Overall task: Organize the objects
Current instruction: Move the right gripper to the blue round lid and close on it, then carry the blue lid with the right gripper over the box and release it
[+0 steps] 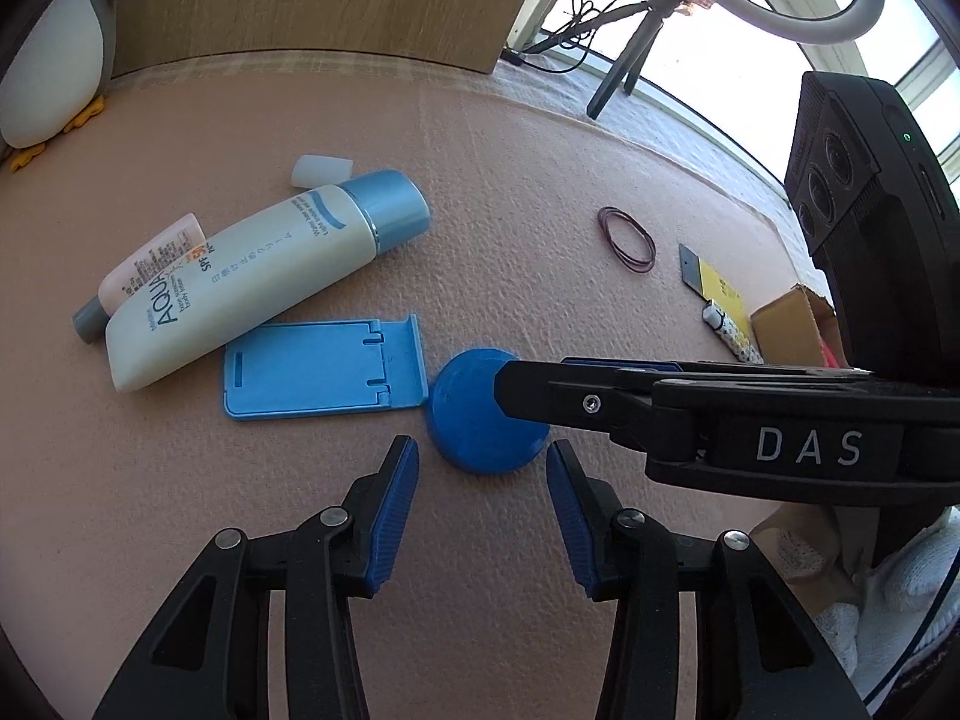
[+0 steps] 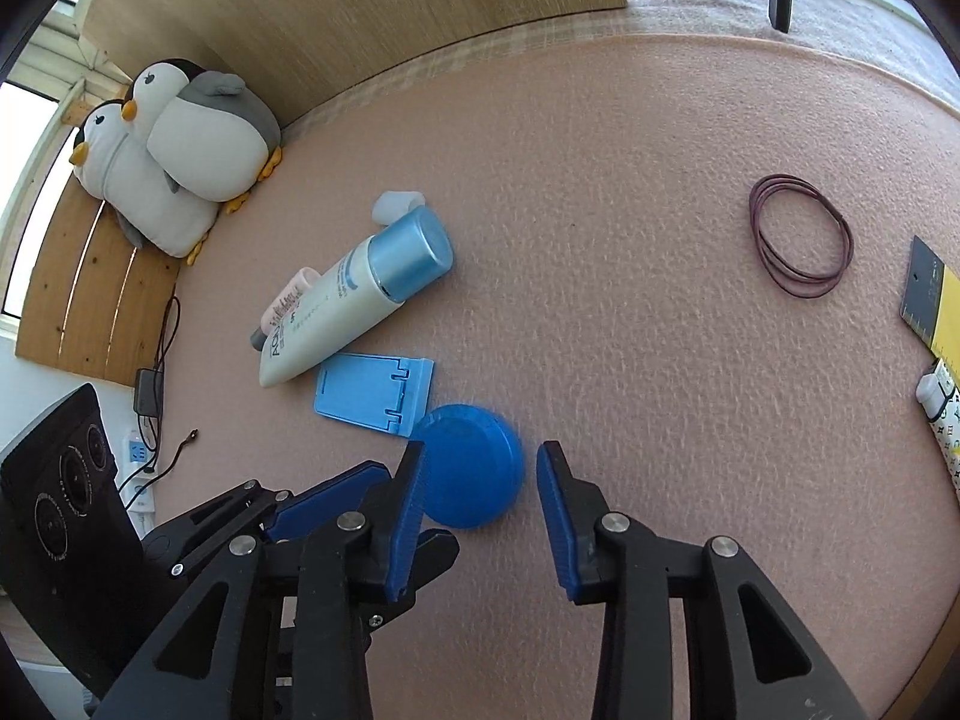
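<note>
A round blue lid [image 1: 474,426] lies flat on the pink felt surface [image 1: 540,180]. My left gripper [image 1: 481,447] stands open just short of it, its blue pads [image 1: 396,498] either side of the lid's near edge and off it. The right gripper [image 1: 510,384] reaches in from the right above the lid. In the right wrist view the blue lid [image 2: 468,468] sits between the right gripper's [image 2: 481,450] tips; the left pad is at its rim, the right pad stands clear, so it is open. The left gripper's fingers [image 2: 324,501] show at lower left.
A blue phone stand [image 1: 324,372] touches the lid's left side. Behind it lie a white sunscreen tube [image 1: 240,288], a small pink tube [image 1: 150,264] and a white cap [image 1: 321,171]. Rubber bands [image 2: 801,293], a yellow ruler [image 2: 942,306] and a cardboard box [image 1: 786,324] sit right; penguin plushes [image 2: 180,144] far left.
</note>
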Action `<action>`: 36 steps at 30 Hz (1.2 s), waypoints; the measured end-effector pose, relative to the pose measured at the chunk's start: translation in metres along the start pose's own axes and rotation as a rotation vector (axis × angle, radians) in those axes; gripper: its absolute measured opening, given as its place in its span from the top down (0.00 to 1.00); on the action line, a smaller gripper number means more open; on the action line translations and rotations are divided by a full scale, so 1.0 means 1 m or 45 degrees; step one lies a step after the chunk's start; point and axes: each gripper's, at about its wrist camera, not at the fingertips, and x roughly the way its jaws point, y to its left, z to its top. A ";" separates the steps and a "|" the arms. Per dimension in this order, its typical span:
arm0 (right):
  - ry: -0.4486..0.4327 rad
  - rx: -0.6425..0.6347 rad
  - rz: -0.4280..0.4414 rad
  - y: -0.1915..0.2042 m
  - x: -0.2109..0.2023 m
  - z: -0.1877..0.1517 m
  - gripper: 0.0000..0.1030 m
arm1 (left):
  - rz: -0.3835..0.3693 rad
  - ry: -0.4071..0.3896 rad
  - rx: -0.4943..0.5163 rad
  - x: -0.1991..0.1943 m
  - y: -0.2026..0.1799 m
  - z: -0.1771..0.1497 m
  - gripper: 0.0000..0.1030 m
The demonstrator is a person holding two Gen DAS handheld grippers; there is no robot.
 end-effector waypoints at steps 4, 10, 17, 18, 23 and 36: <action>0.017 0.004 0.002 -0.001 0.006 0.001 0.68 | -0.014 0.014 -0.008 0.007 0.001 0.003 0.58; 0.028 0.005 0.010 -0.001 0.011 0.002 0.71 | -0.016 0.006 0.008 0.009 0.003 0.006 0.62; 0.006 0.037 0.025 -0.008 0.005 -0.007 0.72 | -0.008 -0.008 0.060 0.003 -0.009 0.001 0.63; -0.002 0.046 0.030 -0.009 0.002 -0.010 0.72 | -0.009 -0.012 0.067 0.001 -0.012 -0.001 0.63; -0.077 0.082 0.032 -0.017 -0.025 -0.030 0.72 | -0.022 -0.047 0.152 -0.014 -0.045 -0.012 0.63; -0.333 0.273 -0.072 -0.085 -0.145 -0.105 0.72 | -0.198 -0.055 0.483 -0.027 -0.194 -0.037 0.63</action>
